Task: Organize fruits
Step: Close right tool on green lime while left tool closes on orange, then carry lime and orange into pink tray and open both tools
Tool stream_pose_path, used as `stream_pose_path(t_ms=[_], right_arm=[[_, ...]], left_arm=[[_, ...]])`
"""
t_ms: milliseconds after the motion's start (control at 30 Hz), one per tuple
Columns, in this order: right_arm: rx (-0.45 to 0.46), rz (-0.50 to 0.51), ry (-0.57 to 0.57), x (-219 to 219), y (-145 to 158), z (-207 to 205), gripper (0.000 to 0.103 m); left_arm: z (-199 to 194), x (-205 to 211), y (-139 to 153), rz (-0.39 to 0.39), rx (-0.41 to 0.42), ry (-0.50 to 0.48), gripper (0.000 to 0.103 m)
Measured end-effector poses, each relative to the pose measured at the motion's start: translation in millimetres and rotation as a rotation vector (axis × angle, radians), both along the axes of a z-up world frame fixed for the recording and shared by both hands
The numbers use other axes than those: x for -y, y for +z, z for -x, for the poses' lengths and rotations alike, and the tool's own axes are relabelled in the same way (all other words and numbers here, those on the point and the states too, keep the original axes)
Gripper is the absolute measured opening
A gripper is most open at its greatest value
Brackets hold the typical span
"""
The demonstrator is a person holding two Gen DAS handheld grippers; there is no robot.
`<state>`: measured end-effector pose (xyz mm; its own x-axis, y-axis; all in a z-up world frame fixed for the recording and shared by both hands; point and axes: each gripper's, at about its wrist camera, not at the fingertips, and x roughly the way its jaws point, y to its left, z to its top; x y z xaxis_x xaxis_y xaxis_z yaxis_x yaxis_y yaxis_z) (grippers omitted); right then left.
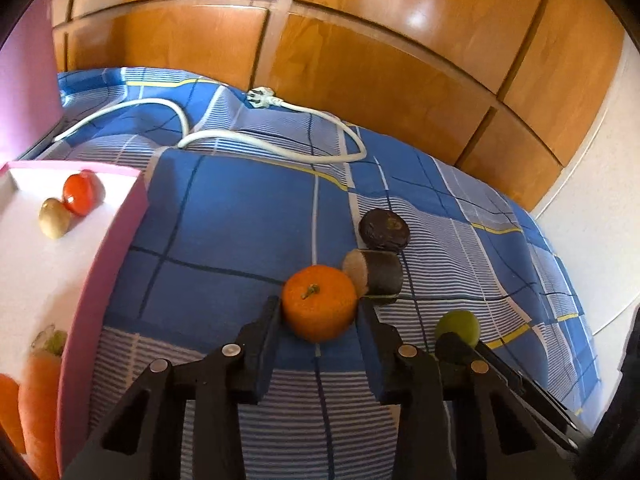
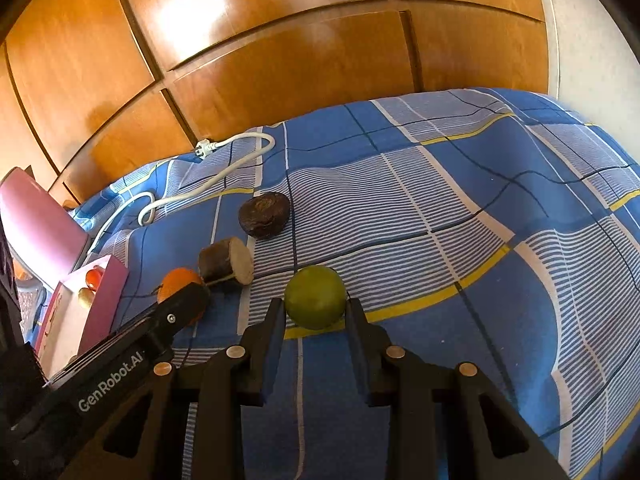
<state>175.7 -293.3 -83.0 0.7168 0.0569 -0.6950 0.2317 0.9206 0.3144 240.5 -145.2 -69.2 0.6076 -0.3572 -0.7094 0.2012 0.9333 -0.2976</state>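
Your left gripper [image 1: 319, 314] is clamped on the round orange tangerine w/ a short stem [image 1: 319, 302], both pads pressed against its sides, fruit resting on the blue-and-white checked bedspread [image 1: 240, 216]. Your right gripper [image 2: 315, 311] is clamped the same way on the round green lime [image 2: 315, 297], also down on the cloth. Just behind the tangerine, touching it, lies a dark-skinned cut cylinder w/ a pale end face [image 1: 374, 278]; a dark brown flattish round fruit [image 1: 383, 229] sits right behind that. Off to your left is the pink-walled box w/ white floor [image 1: 100, 264], holding a red tomato [image 1: 82, 193] beside a small tan potato [image 1: 54, 218], plus orange carrots [image 1: 38, 392] at the near end. A white power cord w/ plug [image 1: 224, 136] loops across the far side of the bedspread, in front of the glossy wooden wardrobe doors [image 1: 360, 40].
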Motion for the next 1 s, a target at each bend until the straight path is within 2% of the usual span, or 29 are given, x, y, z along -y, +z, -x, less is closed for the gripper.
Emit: stream_pose_path(t_ms=[133, 333, 467, 633, 1000], right_arm=[[-0.002, -0.005, 0.011, -1, -1, 1, 0.031], [-0.021, 0.000, 0.037, -7, -3, 0, 0.031], [-0.017, -0.014, 0.042, -6, -5, 1, 0.031], [-0.012, -0.043, 0.032, -4, -6, 4, 0.031], [-0.012, -0.030, 0.034, -6, -6, 11, 0.031]], left_arm=[[14, -9, 3, -0.027, 0.013, 0.024, 0.036], [46, -20, 6, -0.133, 0.052, 0.056, 0.036], [64, -30, 3, -0.161, 0.060, 0.074, 0.036], [91, -29, 2, -0.229, 0.108, 0.055, 0.036], [99, -28, 0, -0.259, 0.136, 0.050, 0.036]])
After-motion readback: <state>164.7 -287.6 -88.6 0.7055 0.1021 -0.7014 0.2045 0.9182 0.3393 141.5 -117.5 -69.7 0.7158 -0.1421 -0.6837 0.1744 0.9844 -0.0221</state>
